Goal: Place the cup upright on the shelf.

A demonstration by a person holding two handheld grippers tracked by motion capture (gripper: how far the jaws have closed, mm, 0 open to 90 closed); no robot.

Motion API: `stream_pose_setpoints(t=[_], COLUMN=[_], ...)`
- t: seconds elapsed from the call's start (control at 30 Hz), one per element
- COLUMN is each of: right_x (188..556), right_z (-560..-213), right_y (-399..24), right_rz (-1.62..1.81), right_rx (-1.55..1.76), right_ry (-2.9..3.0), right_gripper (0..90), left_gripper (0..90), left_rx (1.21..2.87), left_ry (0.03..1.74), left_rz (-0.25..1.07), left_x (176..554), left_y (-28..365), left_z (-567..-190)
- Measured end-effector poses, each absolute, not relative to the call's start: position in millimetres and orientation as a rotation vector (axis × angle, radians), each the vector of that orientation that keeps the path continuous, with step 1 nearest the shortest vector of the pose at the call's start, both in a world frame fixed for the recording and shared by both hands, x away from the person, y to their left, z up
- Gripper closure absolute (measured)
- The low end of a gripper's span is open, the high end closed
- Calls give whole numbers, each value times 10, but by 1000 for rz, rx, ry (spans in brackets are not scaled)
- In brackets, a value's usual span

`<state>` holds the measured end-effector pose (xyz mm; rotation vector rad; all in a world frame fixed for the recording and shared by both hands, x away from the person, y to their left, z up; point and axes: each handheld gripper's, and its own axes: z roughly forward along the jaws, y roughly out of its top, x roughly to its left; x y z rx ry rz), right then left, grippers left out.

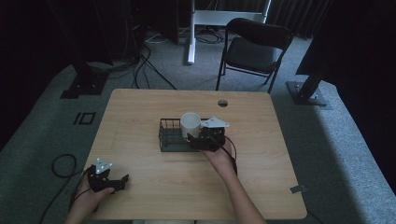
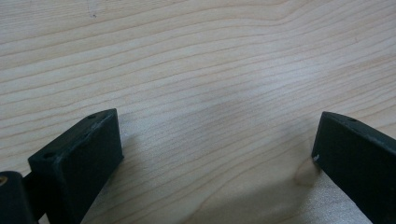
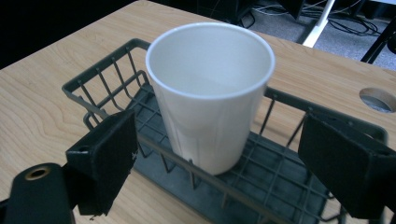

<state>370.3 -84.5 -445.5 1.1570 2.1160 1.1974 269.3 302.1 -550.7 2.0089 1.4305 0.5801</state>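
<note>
Left gripper: a hand holds it low on the table, near the front left corner. Its two black jaws are wide apart with nothing between them. In the left gripper view, bare wood lies under the jaws.
Left hand: it wraps around the back of the left gripper.
Basket: a dark wire basket sits in the middle of the table. Its left part has nothing in it.
Cup: a white cup stands up straight inside the basket, toward its right end. It looks empty inside.
Right gripper: it is at the front right side of the basket, just beside the cup. In the right gripper view its jaws are spread wide, one on each side of the cup, and they do not touch it.
Right hand: it holds the right gripper from behind.
</note>
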Motion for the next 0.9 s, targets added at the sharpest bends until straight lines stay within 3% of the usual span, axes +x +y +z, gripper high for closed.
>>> stream_pose_setpoints(t=[0.9], right_x=[3425], right_z=[-4548], right_y=[-1436], right_rz=[1167], right_rx=[1187], right_ry=[2060], right_gripper=[123], left_gripper=[19], left_rx=[2007], left_ry=[1431], left_rz=[580], left_x=[2693], left_y=[3020], left_z=[-5508])
